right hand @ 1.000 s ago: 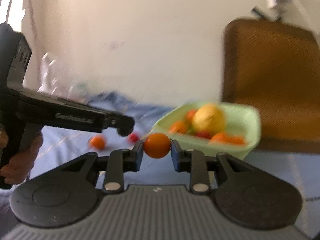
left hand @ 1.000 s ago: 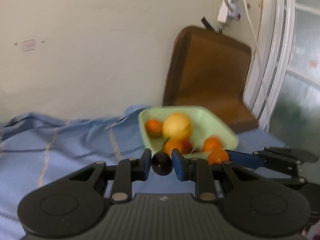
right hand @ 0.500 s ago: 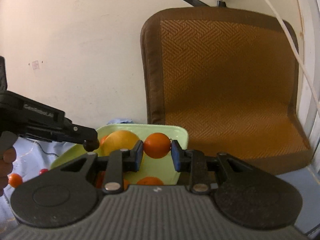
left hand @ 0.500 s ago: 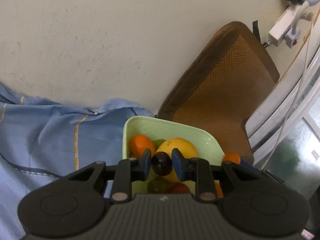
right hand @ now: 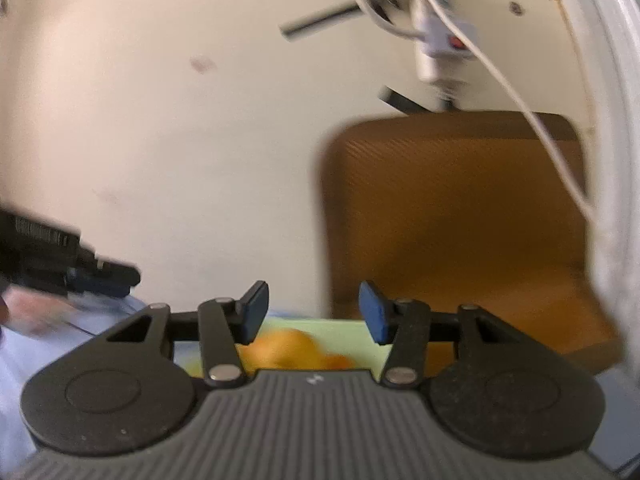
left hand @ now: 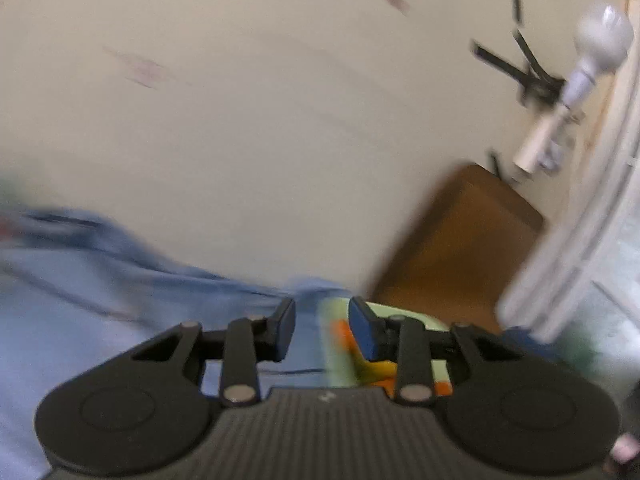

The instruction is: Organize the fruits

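My left gripper (left hand: 322,320) has its jaws opening with nothing between them; it hangs over the left edge of the light green bowl (left hand: 335,364). Blurred orange fruit (left hand: 343,334) shows in the bowl behind the right pad. My right gripper (right hand: 314,308) has its jaws opening too, and they hold nothing. Below it lie orange and yellow fruits (right hand: 288,346) inside the green bowl (right hand: 348,330). In the right wrist view the left gripper (right hand: 100,276) reaches in from the left, with a hand (right hand: 32,312) behind it.
A brown woven chair (right hand: 452,220) stands right behind the bowl against a cream wall. A blue cloth (left hand: 80,280) covers the surface to the left. A power strip and white cables (right hand: 436,40) hang above the chair. A white door frame (left hand: 580,240) rises at the right.
Both grippers let go: the dark fruit has left my left jaws and the orange has left my right jaws. Both views have swung upward, and the left view has shifted left of the bowl.
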Motion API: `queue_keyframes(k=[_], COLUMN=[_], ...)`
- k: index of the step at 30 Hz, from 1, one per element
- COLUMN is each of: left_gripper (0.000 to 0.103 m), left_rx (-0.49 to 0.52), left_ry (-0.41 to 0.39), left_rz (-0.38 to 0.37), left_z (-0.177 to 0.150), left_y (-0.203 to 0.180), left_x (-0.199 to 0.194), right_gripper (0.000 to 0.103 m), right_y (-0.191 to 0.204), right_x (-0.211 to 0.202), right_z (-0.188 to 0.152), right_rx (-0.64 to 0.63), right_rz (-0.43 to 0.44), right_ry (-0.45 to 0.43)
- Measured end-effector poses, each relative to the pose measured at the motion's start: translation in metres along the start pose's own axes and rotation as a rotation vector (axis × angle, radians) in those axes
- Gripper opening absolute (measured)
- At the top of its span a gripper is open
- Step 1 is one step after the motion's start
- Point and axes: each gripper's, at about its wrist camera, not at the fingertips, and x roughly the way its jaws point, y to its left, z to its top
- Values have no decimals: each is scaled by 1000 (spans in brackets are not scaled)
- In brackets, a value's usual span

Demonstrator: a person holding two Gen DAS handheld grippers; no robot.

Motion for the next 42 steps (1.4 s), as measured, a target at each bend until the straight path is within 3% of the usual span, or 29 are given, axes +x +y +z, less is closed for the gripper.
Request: queue_keyframes(k=[3,6,9,12,15,21,25,27,30,33,38,42], left_gripper=[30,34,40,43,50,47,42,31,30,30,30,30], left_rx=[25,47,126,224,245,267,209,216,267,236,196,225], left_ry=[-9,48,107,156,173,181,196,198,187,201,209,220], left_rz=[128,139,131,129,108,120,96,84,106,96,31,-52], left_z=[-24,-49,-66,-81,-89,-94,-88,-90,-93,-95,-106,-119], left_y=[28,35,26,22,20,15,23,22,13,13,2,-25], left_x=[-35,-37,-22,-10,-2,8,16,15,12,3,-21,-33], right_gripper=[47,38,22,21,21,23,22,23,22,21,21,21], right_y=[33,87,124,135,135,138,136,136,137,136,129,112], right_x=[-4,10,37,60,75,80,88,88,86,78,32,-19], right_z=[3,-11,-37,-55,-61,-62,-61,-61,-62,-62,-57,-59], right_rx=[2,-151,-273,-296,-280,-268,-233,-235,-254,-253,-231,-195], right_rz=[168,258,255,210,176,157,160,172,167,168,169,137], right_ry=[41,164,286,375,434,443,454,457,462,462,412,411])
